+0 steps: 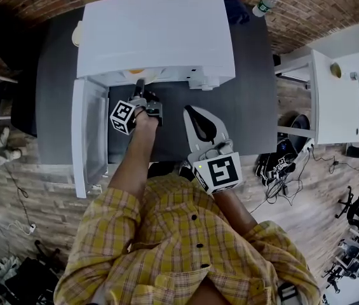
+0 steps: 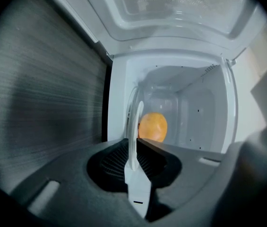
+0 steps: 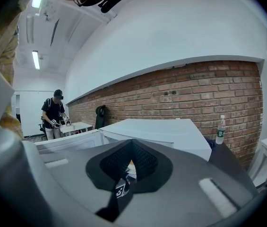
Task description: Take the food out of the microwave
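The white microwave (image 1: 157,33) stands on a dark table with its door (image 1: 89,135) swung open to the left. Inside it, an orange round food (image 2: 152,126) sits on a white plate (image 2: 134,126); this view is rolled, so the plate appears edge-on. My left gripper (image 2: 135,143) reaches into the opening (image 1: 140,88), and its jaws close on the plate's near rim. My right gripper (image 1: 195,114) hovers over the table in front of the microwave, shut and empty; its tips meet (image 3: 132,143).
A water bottle (image 1: 265,4) stands at the table's far right corner. A white side table (image 1: 328,97) is to the right. Cables and gear lie on the wooden floor. Another person (image 3: 54,119) stands far off by a table.
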The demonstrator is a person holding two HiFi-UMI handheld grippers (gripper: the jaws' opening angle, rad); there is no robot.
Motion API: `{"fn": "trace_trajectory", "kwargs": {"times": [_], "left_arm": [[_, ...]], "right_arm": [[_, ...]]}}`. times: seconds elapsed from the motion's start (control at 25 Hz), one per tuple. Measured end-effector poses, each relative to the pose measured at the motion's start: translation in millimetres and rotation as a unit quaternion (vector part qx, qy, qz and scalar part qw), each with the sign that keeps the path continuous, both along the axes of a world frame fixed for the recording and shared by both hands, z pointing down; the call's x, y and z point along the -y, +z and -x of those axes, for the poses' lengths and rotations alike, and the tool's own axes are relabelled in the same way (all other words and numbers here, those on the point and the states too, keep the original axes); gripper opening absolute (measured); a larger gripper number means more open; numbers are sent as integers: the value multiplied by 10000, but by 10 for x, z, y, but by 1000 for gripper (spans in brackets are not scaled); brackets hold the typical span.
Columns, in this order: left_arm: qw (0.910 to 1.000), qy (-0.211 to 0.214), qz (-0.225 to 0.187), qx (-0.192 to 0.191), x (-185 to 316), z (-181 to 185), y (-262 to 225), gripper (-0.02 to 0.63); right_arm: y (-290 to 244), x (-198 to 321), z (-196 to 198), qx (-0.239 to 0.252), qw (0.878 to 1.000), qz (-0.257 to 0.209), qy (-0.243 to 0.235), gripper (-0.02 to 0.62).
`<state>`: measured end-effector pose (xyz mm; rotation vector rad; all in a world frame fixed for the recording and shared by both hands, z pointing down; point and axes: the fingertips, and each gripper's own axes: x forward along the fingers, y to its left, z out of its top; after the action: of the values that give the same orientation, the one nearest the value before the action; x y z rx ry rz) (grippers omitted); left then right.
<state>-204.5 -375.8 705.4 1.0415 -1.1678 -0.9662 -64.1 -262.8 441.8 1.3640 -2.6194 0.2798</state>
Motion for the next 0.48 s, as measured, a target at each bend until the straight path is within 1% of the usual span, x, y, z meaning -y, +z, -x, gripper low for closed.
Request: {"fn": "trace_trajectory", "kwargs": {"times": [0.24, 0.48], "left_arm": [[9999, 83, 3, 104, -13, -18, 4, 19], [9997, 111, -108, 193, -6, -11, -71, 11]], "right_arm": [[-22, -4, -4, -38, 10000, -19, -8, 5], [-39, -12, -7, -35, 10000, -37, -17, 5]]}}
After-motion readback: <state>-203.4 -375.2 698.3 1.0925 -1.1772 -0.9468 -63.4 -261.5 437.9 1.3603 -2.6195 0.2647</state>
